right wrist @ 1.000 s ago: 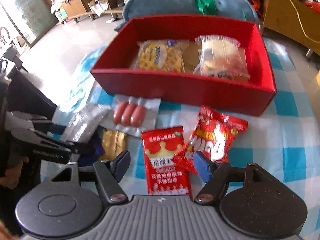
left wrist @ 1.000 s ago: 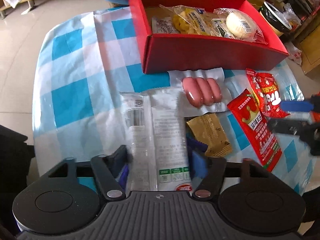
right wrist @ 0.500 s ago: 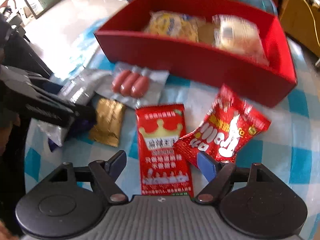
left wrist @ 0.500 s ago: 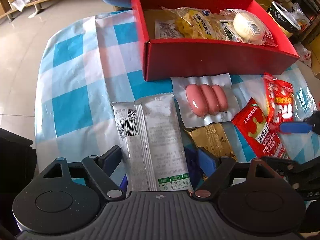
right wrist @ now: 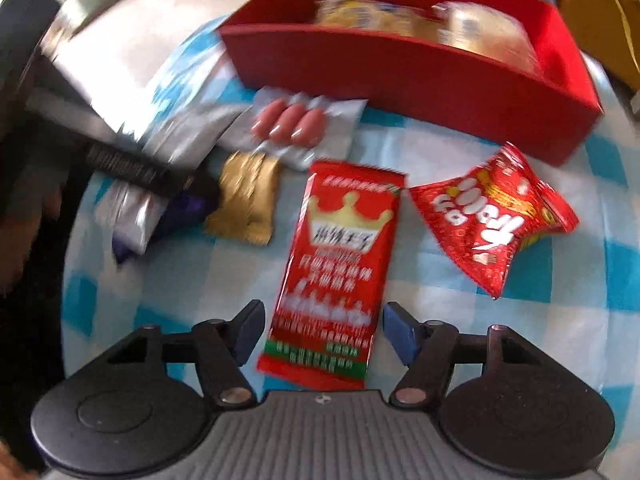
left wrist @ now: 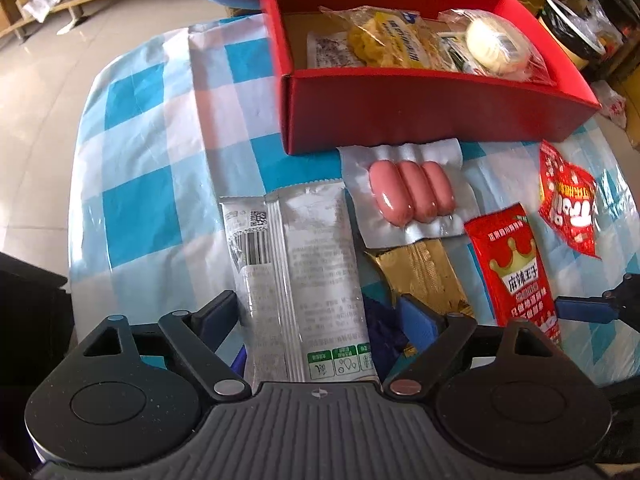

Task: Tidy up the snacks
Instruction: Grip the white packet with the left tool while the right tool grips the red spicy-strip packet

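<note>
- While both tools point down at the worktop (left wrist: 160, 128), I see two snack packs lined up for picking.
- My left hand-held gripper (left wrist: 320, 320) sits over the long silver pack (left wrist: 304, 272). Its jaws have just been opening wider. The pack lies between them, but the pads do not press on it, so nothing is held.
- I think the jaws stand wide because this pack is broad and has to fit in the gap first.
- My right hand-held gripper (right wrist: 324, 328) sits over the red crown pack (right wrist: 340, 264). Its jaws have just been closing in. The pack's near end lies between them with a small gap on each side, so it is not held yet either.
- This pack lies flat, long way toward me, so the pads can meet its two long edges.
- At the back is the red box (left wrist: 420, 108), with a yellow snack bag (left wrist: 388, 40) and a round white bun (left wrist: 492, 46) inside. I guess the loose packs go there too.
- Just in front of the box wall lies the sausage pack (left wrist: 412, 196). Its bottom edge touches the gold pack (left wrist: 424, 276).
- Off to the side is the red puffy bag (right wrist: 492, 216), bent up at one corner, near the crown pack.
- Next I should squeeze gently, as flat packs can slip out.
</note>
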Demonstrator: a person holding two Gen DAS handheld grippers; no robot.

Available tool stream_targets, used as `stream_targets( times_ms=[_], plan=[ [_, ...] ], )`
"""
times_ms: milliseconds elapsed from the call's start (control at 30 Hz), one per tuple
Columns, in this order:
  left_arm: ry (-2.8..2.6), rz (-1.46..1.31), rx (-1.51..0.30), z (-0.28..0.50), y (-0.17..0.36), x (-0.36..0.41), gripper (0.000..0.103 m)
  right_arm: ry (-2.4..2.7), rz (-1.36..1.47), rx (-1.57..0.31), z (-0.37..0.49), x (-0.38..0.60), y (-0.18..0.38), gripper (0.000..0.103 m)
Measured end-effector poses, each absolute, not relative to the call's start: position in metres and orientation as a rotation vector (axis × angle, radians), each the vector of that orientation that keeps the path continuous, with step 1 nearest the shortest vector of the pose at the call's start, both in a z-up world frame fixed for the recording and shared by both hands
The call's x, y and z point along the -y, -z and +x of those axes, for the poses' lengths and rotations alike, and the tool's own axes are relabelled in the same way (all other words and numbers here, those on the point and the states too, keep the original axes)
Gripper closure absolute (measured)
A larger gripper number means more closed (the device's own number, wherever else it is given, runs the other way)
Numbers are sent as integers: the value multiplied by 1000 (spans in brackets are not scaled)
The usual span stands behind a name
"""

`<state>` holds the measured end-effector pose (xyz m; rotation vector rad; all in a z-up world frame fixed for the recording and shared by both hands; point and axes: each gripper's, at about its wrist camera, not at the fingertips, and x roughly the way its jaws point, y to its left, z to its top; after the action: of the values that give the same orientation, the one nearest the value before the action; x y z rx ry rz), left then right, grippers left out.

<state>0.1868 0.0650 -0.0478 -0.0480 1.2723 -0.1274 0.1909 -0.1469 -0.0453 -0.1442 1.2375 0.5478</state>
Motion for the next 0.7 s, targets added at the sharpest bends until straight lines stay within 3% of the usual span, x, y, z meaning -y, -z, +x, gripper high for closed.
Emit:
stream_targets(
  times_ms=[100,167,233,267,400,467,567,600,700],
  plan=[
    [115,-74,-1274,190,47,-68,12,-488,-132,-1211,207,141,46,41],
    [107,-81,-1278,194,48,-68,11,-470,-173,-1192,210,131,49,33],
    [104,-73,-1277,195,47,-68,11,-480,-193,-1189,209,122,54,9],
    [98,-66,-1276,195,47,-69,11,-499,-218,-1188,207,115,58,3],
    [66,-64,-1278,195,47,-78,11,-482,-317,-1154,198,103,64,4],
    [55,-89,-1278,196,47,-83,11,-501,-306,-1152,200,108,62,7],
    [62,-106,-1279,197,47,-84,11,-498,-312,-1122,197,118,55,37],
    [59,-101,-1283,198,48,-83,10,-504,-302,-1118,199,120,51,51],
    [38,-51,-1281,198,52,-73,10,-501,-294,-1125,200,128,47,56]
  ],
)
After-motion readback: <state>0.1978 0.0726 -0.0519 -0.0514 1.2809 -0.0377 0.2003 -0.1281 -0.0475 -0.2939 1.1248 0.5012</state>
